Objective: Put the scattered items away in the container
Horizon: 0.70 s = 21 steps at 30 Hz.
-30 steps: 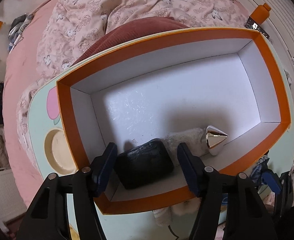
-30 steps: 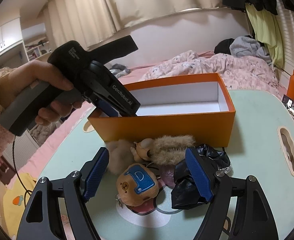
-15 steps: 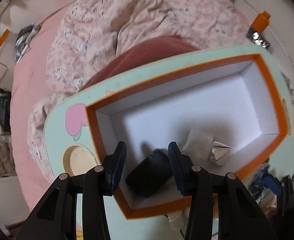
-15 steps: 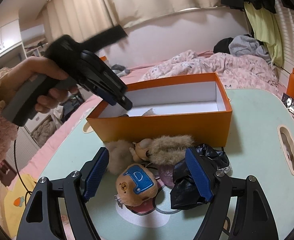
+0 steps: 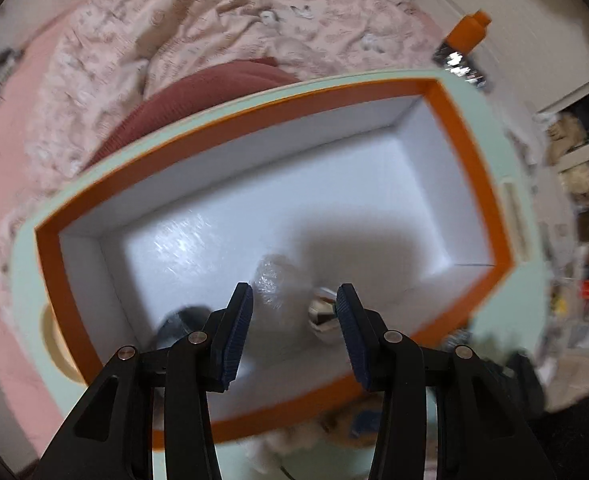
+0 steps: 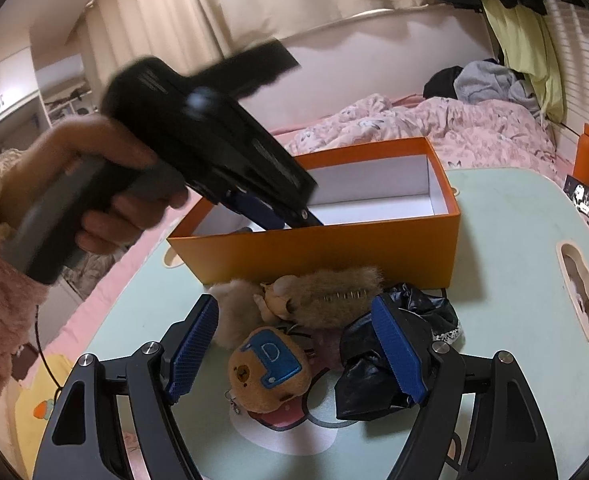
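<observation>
Orange cardboard box with the white lining [image 6: 334,248] sat on the pale mint-green counter [image 6: 514,280]. Where was the left claw [image 5: 294,304] in all that?

— It hung over the box's near end, pointing down. Its jaws stood part-way apart and empty, with nothing pressed between the pads. Below it lay a dark rounded item [image 5: 178,320], a clear crinkled bundle [image 5: 272,280] and a small shiny metallic piece [image 5: 322,312].

So what worried you?

— That view was smeared with motion. A hurried claw so close to the box wall could have clipped the rim. The box looked light, so I judged it could slide into the pile in front of it.

And the right claw [image 6: 294,302]?

— It was released, its jaws wide, and it hovered low over what was left outside. That was a round brown plush bear head with a blue patch [image 6: 270,368], a furry tan plush toy [image 6: 334,296], a pale fluffy pompom [image 6: 230,312] and a crumpled black plastic bag [image 6: 374,372]. They lay touching one another, just in front of the box.

Tangled, then?

— Probably. A thin cord seemed to run under the bear head. Lifting one toy might have dragged a neighbour off the counter edge. The bag sat right by one finger, so closing there could have pinched plastic along with plush, and slick film slips
</observation>
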Each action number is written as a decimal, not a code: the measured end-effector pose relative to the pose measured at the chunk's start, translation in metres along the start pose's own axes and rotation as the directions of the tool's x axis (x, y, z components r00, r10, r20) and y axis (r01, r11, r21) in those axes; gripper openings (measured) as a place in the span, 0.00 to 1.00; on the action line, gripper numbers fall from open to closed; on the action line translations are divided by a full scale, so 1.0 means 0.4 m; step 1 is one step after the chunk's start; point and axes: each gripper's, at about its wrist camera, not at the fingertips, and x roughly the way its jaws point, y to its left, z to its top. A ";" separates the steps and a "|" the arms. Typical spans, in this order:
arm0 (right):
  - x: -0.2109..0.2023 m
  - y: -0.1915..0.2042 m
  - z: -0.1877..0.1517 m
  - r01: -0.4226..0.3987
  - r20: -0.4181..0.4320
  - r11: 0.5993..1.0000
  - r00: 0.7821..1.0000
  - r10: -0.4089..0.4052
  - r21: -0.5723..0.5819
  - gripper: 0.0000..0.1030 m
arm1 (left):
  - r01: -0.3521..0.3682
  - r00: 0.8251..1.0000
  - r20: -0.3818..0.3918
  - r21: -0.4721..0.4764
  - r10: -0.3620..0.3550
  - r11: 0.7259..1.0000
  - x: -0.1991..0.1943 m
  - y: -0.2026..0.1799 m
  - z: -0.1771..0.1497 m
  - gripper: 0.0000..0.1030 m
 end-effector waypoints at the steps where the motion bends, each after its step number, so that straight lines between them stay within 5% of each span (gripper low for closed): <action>1: 0.000 0.000 0.000 0.000 0.000 1.000 1.000 0.000 -0.001 0.77 | -0.015 1.000 -0.016 0.005 0.015 1.000 0.012 0.000 0.004 0.43; 3: 0.001 0.000 0.001 0.001 -0.002 1.000 1.000 -0.001 -0.001 0.77 | -0.003 0.999 -0.041 -0.004 0.003 1.000 0.035 0.011 0.003 0.26; 11: 0.008 -0.003 0.005 -0.001 -0.002 1.000 1.000 0.001 0.006 0.77 | 0.095 0.990 0.106 -0.024 -0.092 0.995 -0.059 0.039 -0.023 0.26; 16: 0.010 -0.006 0.005 -0.003 -0.004 1.000 1.000 0.003 0.010 0.77 | 0.236 0.939 0.261 -0.007 -0.226 0.972 -0.216 0.041 -0.094 0.26; 21: 0.012 -0.008 0.005 -0.004 -0.005 1.000 1.000 0.004 0.016 0.77 | 0.325 0.896 0.305 0.045 -0.323 0.945 -0.282 0.016 -0.193 0.26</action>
